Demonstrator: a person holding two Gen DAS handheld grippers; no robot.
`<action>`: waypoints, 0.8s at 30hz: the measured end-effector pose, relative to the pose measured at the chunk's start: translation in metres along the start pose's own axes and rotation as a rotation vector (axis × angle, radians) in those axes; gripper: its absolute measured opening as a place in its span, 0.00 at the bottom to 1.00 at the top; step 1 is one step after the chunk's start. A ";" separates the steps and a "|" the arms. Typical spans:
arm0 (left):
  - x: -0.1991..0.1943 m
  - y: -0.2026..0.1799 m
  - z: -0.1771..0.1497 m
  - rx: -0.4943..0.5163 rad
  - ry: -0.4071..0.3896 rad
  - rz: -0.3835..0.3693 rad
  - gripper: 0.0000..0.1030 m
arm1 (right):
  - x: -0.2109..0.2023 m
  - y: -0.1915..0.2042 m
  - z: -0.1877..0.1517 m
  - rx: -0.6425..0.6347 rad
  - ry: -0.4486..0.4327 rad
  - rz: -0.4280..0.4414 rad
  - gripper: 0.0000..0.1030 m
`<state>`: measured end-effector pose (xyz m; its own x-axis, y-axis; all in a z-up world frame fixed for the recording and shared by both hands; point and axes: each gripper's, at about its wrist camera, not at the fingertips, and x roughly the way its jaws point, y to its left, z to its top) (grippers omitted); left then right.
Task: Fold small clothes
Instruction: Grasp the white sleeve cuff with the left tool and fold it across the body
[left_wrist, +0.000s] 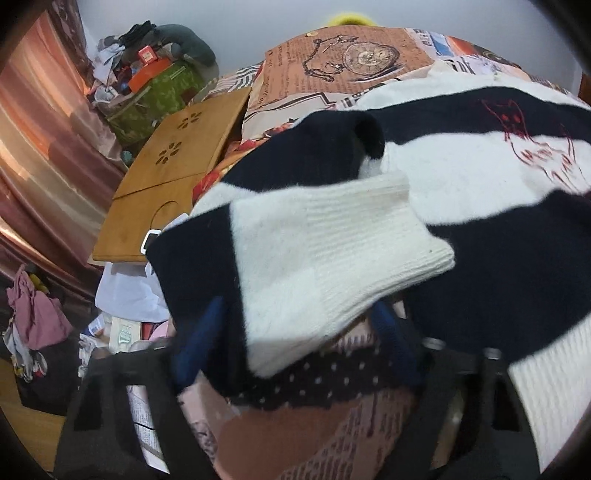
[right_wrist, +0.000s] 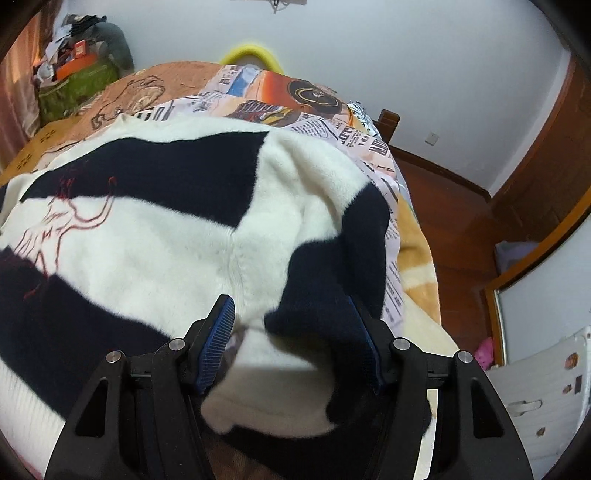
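Observation:
A navy-and-white striped sweater (left_wrist: 480, 177) with a red embroidered cat (left_wrist: 532, 147) lies on the bed. Its left sleeve with the white ribbed cuff (left_wrist: 343, 254) hangs over my left gripper (left_wrist: 295, 325); the blue pads stand apart on either side of the sleeve. In the right wrist view the sweater (right_wrist: 155, 236) fills the frame. Its right sleeve (right_wrist: 328, 295) drapes between the wide-apart blue fingertips (right_wrist: 221, 325) of my right gripper (right_wrist: 295, 332). A dark polka-dot cloth (left_wrist: 314, 384) lies under the left sleeve.
The patchwork bedspread (left_wrist: 351, 62) covers the bed. A bamboo lap tray (left_wrist: 177, 162) lies at its left edge, with a cluttered green box (left_wrist: 159, 92) and curtains (left_wrist: 33, 140) beyond. Wooden wall trim (right_wrist: 535, 147) and a white chair (right_wrist: 546, 384) are on the right.

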<state>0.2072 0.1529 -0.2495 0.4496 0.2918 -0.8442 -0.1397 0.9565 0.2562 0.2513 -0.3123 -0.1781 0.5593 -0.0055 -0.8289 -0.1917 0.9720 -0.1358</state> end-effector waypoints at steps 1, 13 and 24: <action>-0.001 0.003 0.004 -0.020 -0.002 -0.015 0.57 | -0.003 0.000 0.000 0.003 -0.005 0.013 0.57; -0.070 0.059 0.091 -0.235 -0.214 -0.009 0.08 | -0.042 0.019 0.019 0.053 -0.138 0.196 0.57; -0.158 -0.033 0.199 -0.126 -0.400 -0.288 0.07 | -0.052 0.027 0.032 0.082 -0.208 0.296 0.57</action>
<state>0.3166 0.0754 -0.0307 0.7850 0.0176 -0.6192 -0.0540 0.9977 -0.0401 0.2424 -0.2784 -0.1215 0.6428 0.3181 -0.6969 -0.3090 0.9401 0.1441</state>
